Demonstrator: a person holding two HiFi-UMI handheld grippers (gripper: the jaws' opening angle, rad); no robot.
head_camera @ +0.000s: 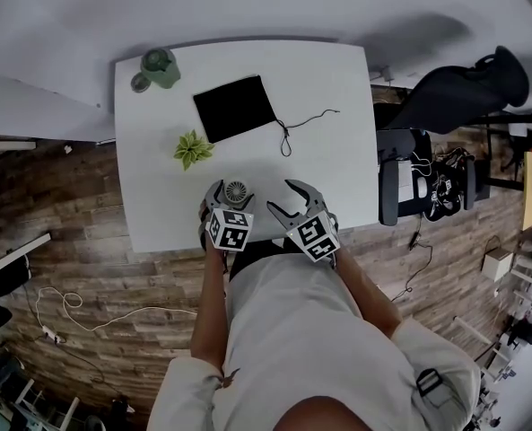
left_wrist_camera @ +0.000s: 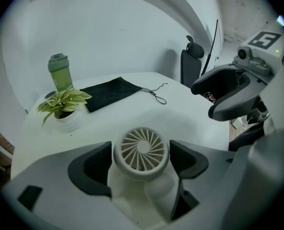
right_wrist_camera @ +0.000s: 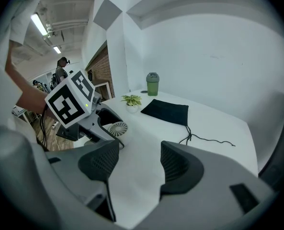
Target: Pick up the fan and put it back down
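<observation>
Presently, fan (left_wrist_camera: 142, 150) position: between the jaws of the left gripper (head_camera: 233, 197), over the near part of the white table (head_camera: 337, 151), close to the edge nearest the person.
Fan build: small, white, with a round spoked grille facing up and toward the camera; the rounded body runs down between the jaws, and its underside is hidden.
Left gripper state: released; jaws spread wide, one dark pad on each side of the grille, just beside it, neither seen pressing on it.
Right gripper (right_wrist_camera: 139, 150) state: released and empty; jaws apart, only bare tabletop between them.
Right gripper position: just beside the left gripper, on its right, low over the table's near edge.
Potted plant (head_camera: 193, 148): small, green and white leaves, white pot, on the table beyond the fan and slightly left.
Drawstring pouch (head_camera: 234, 108): black, flat on the table beyond the plant; its cord (head_camera: 306, 119) trails to the right.
Bottle (head_camera: 160, 66): green, lidded, upright at the far left corner of the table.
Office chair (head_camera: 409, 182): black, at the table's right side.
Floor (head_camera: 113, 277): wood-pattern boards; a white cable (head_camera: 86, 317) lies on it to the person's left.
</observation>
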